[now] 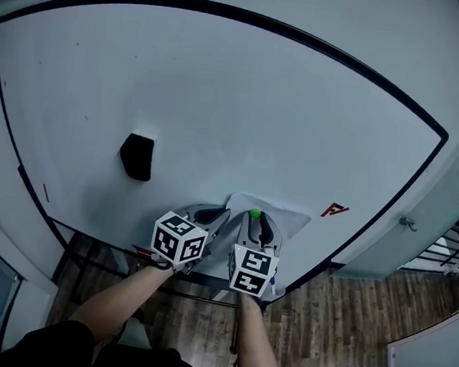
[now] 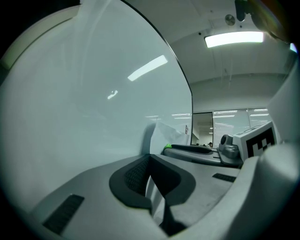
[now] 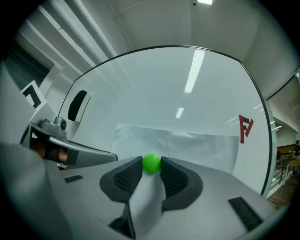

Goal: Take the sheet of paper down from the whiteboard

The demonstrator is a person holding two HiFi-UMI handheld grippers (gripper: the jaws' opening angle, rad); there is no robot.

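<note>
Right hand-held gripper [image 3: 151,169] on green magnet [image 3: 151,162]

The left forearm [image 1: 123,290] and the right forearm [image 1: 253,342] are reaching forward side by side, holding both tools level. The right gripper [image 1: 255,217] is pressing its jaws on a green ball [image 3: 151,162]. The left gripper [image 1: 209,215] is keeping its jaws almost together; whether they are pinching anything is unclear.

Bright ceiling light [image 2: 233,39], glare on whiteboard [image 2: 70,117], fisheye edges

Whiteboard [image 1: 223,96], creased sheet of paper [image 1: 290,217], green magnet [image 1: 255,213], black eraser [image 1: 137,157], red mark [image 1: 335,209]
</note>
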